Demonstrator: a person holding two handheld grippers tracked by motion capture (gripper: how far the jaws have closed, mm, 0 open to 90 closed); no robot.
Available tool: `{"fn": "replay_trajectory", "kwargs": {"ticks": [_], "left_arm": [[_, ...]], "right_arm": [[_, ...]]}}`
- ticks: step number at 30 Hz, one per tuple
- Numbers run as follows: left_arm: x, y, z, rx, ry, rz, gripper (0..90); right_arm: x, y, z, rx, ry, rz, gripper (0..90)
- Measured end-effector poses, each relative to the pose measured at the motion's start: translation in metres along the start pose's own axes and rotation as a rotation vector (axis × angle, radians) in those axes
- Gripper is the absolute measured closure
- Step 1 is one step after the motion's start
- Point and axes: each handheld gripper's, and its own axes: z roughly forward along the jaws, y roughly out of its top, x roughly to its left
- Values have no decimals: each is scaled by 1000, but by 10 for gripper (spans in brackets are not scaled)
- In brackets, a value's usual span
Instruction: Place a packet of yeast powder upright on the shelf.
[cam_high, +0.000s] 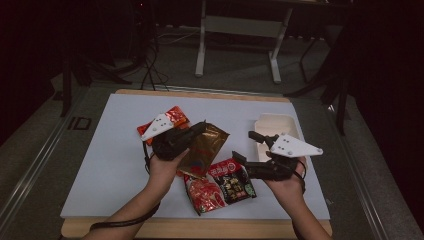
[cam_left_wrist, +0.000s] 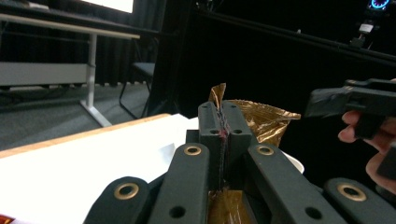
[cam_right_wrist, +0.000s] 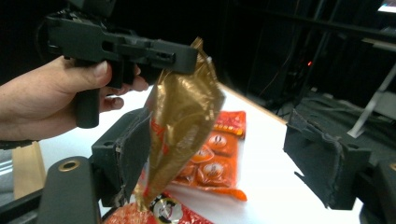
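Left gripper (cam_high: 201, 126) is clamped on the top edge of a gold foil pouch (cam_high: 205, 147), its 2 jaws pressed together with the foil pinched between them, and it holds the pouch off the white bench (cam_high: 100, 150) near the middle. The step in hand looks like carrying this pouch, perhaps toward the white tray (cam_high: 275, 125) at the far right. In the right gripper view the pouch (cam_right_wrist: 182, 121) hangs with its long axis close to vertical, sealed top up in the left gripper's (cam_right_wrist: 177, 58) grip and its bottom corner pointing down at the red noodle packet (cam_high: 220, 187) on the near side. An orange snack pack (cam_high: 172, 120) lies flat at the far left. Right gripper (cam_high: 245, 146) stands with jaws apart and nothing between the pads; the pouch brushes beside 1 jaw. My guess for the next move: either swing the pouch right over the tray, or close the right gripper on its lower part to steady it.
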Motion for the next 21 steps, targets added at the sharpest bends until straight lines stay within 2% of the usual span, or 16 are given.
{"fn": "replay_trajectory", "kwargs": {"ticks": [2, 4, 7, 9, 11, 14, 15, 17, 18, 19, 21], "left_arm": [[-4, -2, 3, -4, -7, -1, 893], [-7, -4, 6, -3, -20, -2, 893], [-12, -7, 10, -9, -24, 2, 892], [-14, -9, 11, -15, -24, 5, 891], [-15, -10, 12, -15, -35, -3, 891], [-18, -11, 13, -37, -43, -2, 890], [-19, -11, 13, -39, -50, -5, 890], [-21, -10, 13, -51, -53, -4, 890], [-21, -10, 13, -52, -60, -4, 890], [-22, -11, 14, -51, -61, -9, 889], [-21, -10, 13, -46, -66, 2, 888]], "right_arm": [[-2, -1, 5, 16, 11, 14, 240], [-6, -2, 10, 34, 45, 37, 260], [-10, -4, 16, 50, 63, 64, 351], [-12, -4, 18, 50, 86, 78, 478], [-14, -3, 20, 57, 79, 75, 534], [-18, -3, 25, 81, 97, 98, 598], [-20, -3, 26, 88, 110, 110, 613], [-23, -4, 30, 100, 137, 124, 716], [-25, -4, 31, 105, 152, 136, 724], [-25, -4, 32, 106, 155, 140, 779], [-26, -3, 32, 124, 178, 133, 832]]}}
